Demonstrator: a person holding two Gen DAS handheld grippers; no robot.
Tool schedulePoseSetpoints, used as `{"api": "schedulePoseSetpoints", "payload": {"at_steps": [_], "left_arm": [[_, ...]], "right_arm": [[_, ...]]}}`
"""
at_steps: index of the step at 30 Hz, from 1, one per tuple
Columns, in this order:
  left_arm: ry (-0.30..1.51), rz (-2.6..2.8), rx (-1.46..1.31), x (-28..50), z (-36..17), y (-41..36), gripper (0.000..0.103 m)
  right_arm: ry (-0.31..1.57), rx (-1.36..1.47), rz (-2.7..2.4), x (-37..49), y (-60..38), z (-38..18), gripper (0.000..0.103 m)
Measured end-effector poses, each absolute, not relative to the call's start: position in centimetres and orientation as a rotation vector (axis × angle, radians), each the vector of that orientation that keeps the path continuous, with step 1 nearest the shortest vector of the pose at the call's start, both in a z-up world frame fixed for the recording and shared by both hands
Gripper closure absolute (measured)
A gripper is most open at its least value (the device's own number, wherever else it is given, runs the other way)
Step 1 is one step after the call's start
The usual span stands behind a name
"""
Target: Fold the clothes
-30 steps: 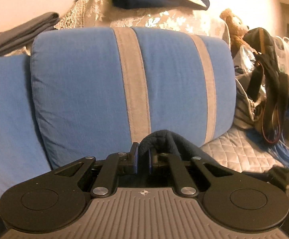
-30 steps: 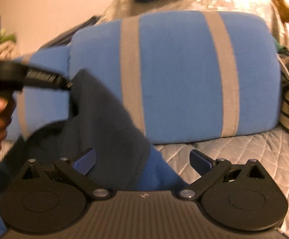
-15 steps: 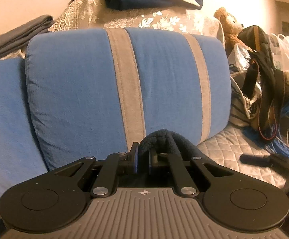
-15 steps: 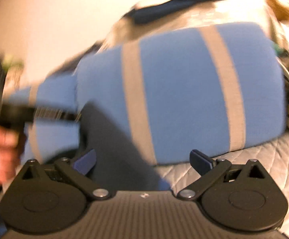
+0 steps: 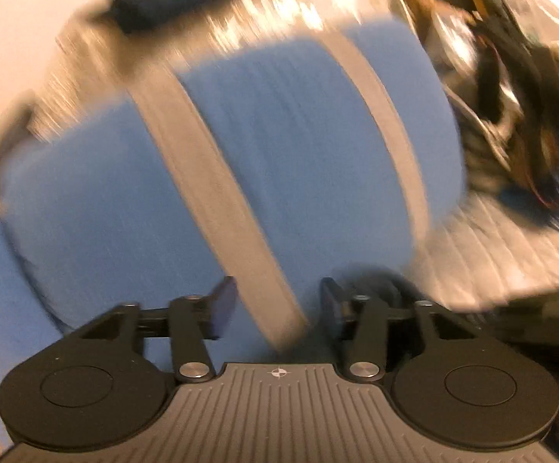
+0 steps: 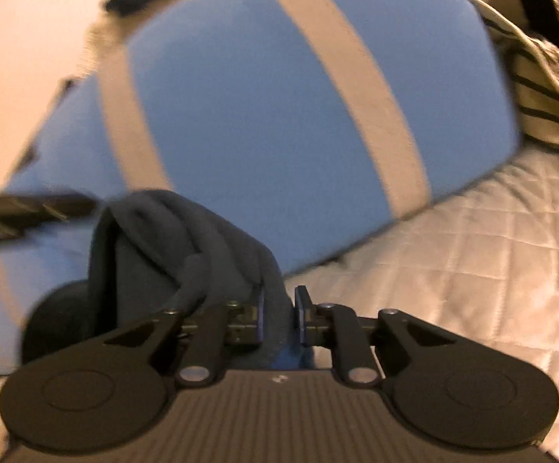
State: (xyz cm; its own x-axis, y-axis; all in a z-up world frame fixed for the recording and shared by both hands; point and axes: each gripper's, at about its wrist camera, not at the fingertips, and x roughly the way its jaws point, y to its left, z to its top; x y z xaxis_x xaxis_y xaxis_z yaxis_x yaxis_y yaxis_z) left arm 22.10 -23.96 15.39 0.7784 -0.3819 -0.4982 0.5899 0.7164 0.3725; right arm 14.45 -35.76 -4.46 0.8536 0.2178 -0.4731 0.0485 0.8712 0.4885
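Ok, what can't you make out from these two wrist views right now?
- Left wrist view: motion blur smears the pile of bags; its contents are unreadable.
- Left wrist view: the dark garment is mostly hidden behind the opening left hand-held gripper, with nothing clearly between its fingers.
- Right wrist view: the closing right hand-held gripper covers the grey garment's lower part; garment type unclear.
- Right wrist view: the frame edge cuts off the other gripper.

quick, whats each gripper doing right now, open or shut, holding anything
left gripper: fingers apart and opening, nothing between them.
right gripper: fingers closing on a fold of the dark grey garment.
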Motion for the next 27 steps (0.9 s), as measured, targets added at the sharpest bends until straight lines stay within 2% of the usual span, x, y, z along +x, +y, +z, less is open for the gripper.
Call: {"api": "schedulePoseSetpoints", "payload": {"at_steps": [2,4,5,7,9,14,17,23,25,26,27], "left_arm": [[0.327,-0.489,0.522,21.7,16.9,-22.8,0.027],[0.3,-0.446,0.478,21.7,18.3,-21.2,0.027],[0.304,-0.433,0.451,21.7,18.7,-20.2,0.027],[0.319,-0.42,0.421,21.4,18.7,-17.9,0.027],[0.337,-0.403,0.412,20.9,18.0,-15.4,0.027],[0.494,-0.419,0.394,21.2,13.9,-9.9,0.027],[0.648,-0.509,0.226,22.7,11.5,-8.1,0.027],[0.901,-0.645,0.149,26.1,6.7,-10.6,0.028],[0.982,-0.649,0.17,27.2,5.2,-12.1,0.076],[0.994,-0.619,0.174,28.0,5.1,-12.8,0.096],[0.956,-0.578,0.162,28.5,5.5,-13.1,0.096]], "right_arm": [[0.586,0.538,0.045,15.1,-36.6,-5.6,0.09],[0.614,0.54,-0.019,15.4,-37.0,-6.2,0.092],[0.622,0.54,-0.033,15.3,-37.2,-6.4,0.085],[0.645,0.552,-0.08,15.1,-37.8,-6.9,0.036],[0.646,0.545,-0.147,15.0,-38.1,-6.9,0.013],[0.608,0.547,-0.141,13.7,-37.8,-6.0,0.009],[0.605,0.539,-0.122,13.5,-36.8,-5.2,0.008],[0.543,0.429,-0.074,12.1,-34.8,-3.1,0.004],[0.523,0.4,-0.068,12.0,-34.5,-2.6,0.004],[0.516,0.385,-0.064,11.9,-34.3,-2.4,0.004],[0.514,0.37,-0.061,11.9,-34.0,-2.1,0.004]]}}
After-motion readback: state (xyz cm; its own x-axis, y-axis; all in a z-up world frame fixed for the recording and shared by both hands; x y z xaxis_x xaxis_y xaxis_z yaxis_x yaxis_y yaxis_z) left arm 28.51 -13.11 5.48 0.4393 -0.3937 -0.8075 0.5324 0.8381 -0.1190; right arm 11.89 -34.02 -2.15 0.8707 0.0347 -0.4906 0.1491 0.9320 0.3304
